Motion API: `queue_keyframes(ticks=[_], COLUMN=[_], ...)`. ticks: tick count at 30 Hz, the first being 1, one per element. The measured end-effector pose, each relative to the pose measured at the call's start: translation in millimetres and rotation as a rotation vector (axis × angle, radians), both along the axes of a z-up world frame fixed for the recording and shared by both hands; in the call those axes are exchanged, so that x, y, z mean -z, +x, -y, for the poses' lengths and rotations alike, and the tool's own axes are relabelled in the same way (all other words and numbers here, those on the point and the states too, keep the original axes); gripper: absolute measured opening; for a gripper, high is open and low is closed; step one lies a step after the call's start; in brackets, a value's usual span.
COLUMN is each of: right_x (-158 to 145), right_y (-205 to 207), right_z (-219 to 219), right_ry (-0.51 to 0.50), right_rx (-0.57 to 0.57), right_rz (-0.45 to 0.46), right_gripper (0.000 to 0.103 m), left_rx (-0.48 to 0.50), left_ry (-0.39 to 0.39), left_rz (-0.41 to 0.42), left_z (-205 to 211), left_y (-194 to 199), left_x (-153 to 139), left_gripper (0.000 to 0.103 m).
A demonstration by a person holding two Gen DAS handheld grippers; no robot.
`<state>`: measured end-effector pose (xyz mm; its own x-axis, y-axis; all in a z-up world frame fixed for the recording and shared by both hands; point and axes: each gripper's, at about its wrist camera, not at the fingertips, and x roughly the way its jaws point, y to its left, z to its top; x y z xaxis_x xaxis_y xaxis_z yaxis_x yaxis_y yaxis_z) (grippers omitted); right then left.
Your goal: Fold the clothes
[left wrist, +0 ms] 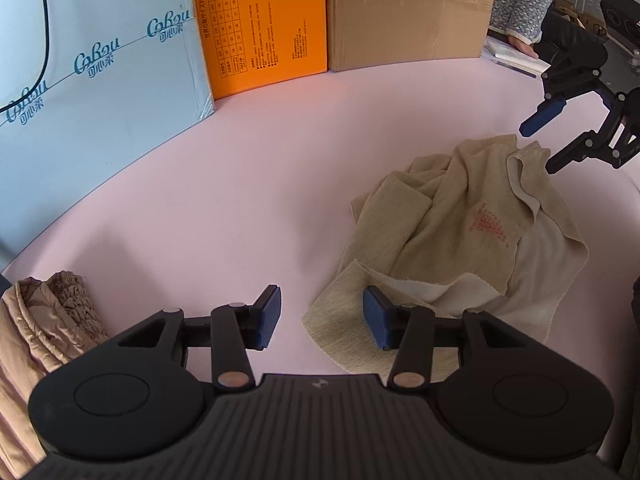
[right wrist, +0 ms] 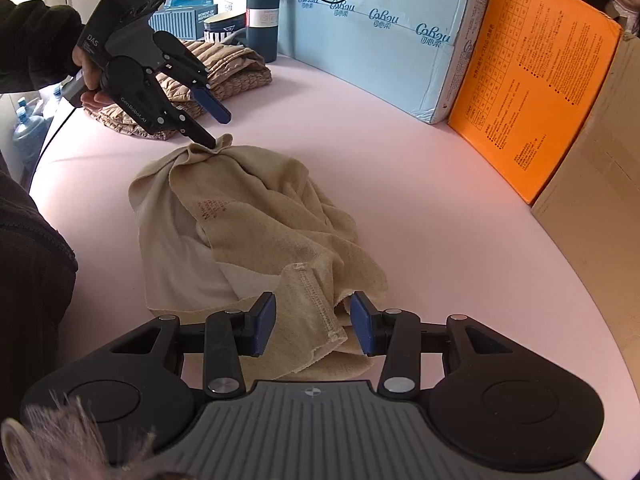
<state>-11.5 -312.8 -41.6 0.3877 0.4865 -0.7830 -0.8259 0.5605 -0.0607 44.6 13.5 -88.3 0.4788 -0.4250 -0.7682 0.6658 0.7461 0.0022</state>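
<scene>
A crumpled beige garment [left wrist: 460, 232] with a red print lies on the pink table [left wrist: 240, 200]; it also shows in the right wrist view [right wrist: 256, 216]. My left gripper [left wrist: 322, 318] is open, its right pad over the garment's near corner. In the right wrist view the left gripper [right wrist: 218, 126] hovers open with its lower finger touching the garment's far bunched edge. My right gripper [right wrist: 312, 328] is open, its pads on either side of a stitched hem flap. In the left wrist view the right gripper [left wrist: 540, 144] is open at the garment's far edge.
A folded tan quilted jacket [right wrist: 208, 76] lies at the table's far left, also in the left wrist view [left wrist: 40, 332]. A light blue box [left wrist: 92, 92], an orange box [left wrist: 264, 24] and a cardboard box [left wrist: 408, 12] line the back. A dark flask [right wrist: 262, 12] stands behind the jacket.
</scene>
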Motion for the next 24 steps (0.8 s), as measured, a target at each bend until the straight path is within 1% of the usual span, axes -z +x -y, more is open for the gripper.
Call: queue_keyframes(ticks=[1, 3, 4, 5, 6, 7, 8, 9, 10, 12, 14, 15, 20, 24], right_x=[1, 2, 2, 3, 4, 4, 4, 3, 2, -1, -6, -10, -32, -52], right_y=[1, 3, 3, 4, 4, 4, 4, 3, 1, -3, -8, -11, -33, -48], right_z=[-1, -2, -3, -3, -4, -4, -4, -4, -4, -3, -2, -1, 4, 11], right_ry=[-0.003, -0.006, -0.006, -0.006, -0.008, -0.012, -0.015, -0.016, -0.016, -0.013, -0.011, -0.010, -0.028, -0.019], right_rx=[-0.003, -0.005, -0.002, 0.000, 0.004, 0.010, 0.016, 0.022, 0.027, 0.038, 0.045, 0.050, 0.092, 0.174], right_rz=[-0.003, -0.012, -0.017, -0.023, -0.026, -0.025, -0.026, -0.025, -0.018, 0.004, 0.036, 0.059, 0.213, 0.352], right_gripper=[0.039, 0.038, 0.037, 0.034, 0.028, 0.015, 0.009, 0.009, 0.008, 0.007, 0.007, 0.007, 0.005, 0.004], left_rx=[0.006, 0.017, 0.023, 0.027, 0.032, 0.037, 0.040, 0.043, 0.042, 0.037, 0.012, -0.010, -0.154, -0.294], left_ry=[-0.012, -0.036, -0.048, -0.060, -0.060, -0.057, -0.055, -0.053, -0.044, -0.027, -0.024, -0.026, -0.029, -0.060], left_rz=[-0.012, -0.037, -0.051, -0.065, -0.074, -0.080, -0.077, -0.071, -0.052, -0.011, 0.033, 0.062, 0.242, 0.392], left_z=[0, 1, 1, 1, 2, 3, 3, 4, 5, 5, 3, 1, -10, -12], left_y=[2, 7, 8, 9, 9, 9, 7, 5, 1, -6, -15, -21, -53, -80], left_x=[0, 1, 2, 2, 3, 4, 3, 3, 1, -2, -8, -13, -38, -69], left_gripper=[0.053, 0.064, 0.062, 0.058, 0.044, 0.030, 0.024, 0.016, 0.013, 0.011, 0.009, 0.007, 0.005, 0.005])
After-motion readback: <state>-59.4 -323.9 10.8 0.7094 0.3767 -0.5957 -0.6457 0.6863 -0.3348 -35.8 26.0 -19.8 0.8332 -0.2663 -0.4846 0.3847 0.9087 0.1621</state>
